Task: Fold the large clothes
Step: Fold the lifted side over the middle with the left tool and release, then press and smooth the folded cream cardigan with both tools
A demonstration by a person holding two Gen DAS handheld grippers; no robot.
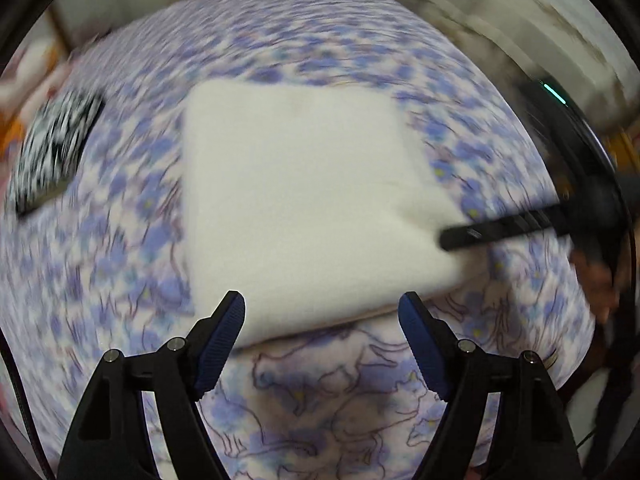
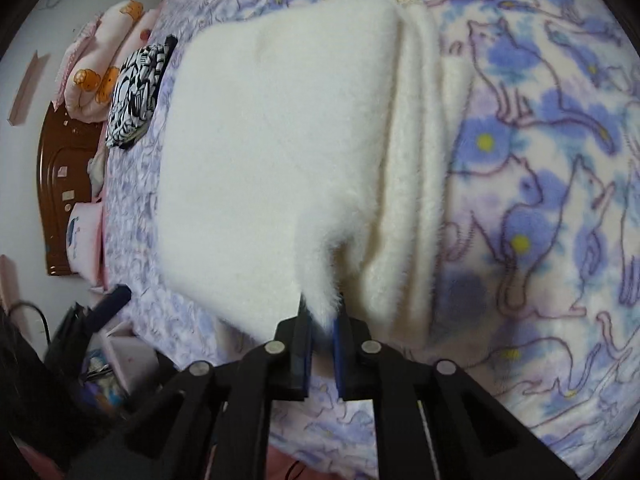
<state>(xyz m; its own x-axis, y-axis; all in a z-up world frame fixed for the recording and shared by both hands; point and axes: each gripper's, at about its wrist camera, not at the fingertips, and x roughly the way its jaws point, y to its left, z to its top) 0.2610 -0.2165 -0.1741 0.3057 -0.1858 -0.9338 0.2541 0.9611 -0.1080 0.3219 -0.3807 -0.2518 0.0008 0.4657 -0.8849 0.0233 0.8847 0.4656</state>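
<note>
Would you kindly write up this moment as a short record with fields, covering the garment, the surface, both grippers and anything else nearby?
garment: white fluffy garment, folded into a rough rectangle, layered edges visible along one side
surface: bedspread with a purple cat print
left gripper: left gripper open, nothing between its fingers, just off the garment's near edge
right gripper: right gripper shut on a corner of the garment
other items: black-and-white patterned cloth lying on the bedspread beyond the garment; pink pillows by the brown headboard
</note>
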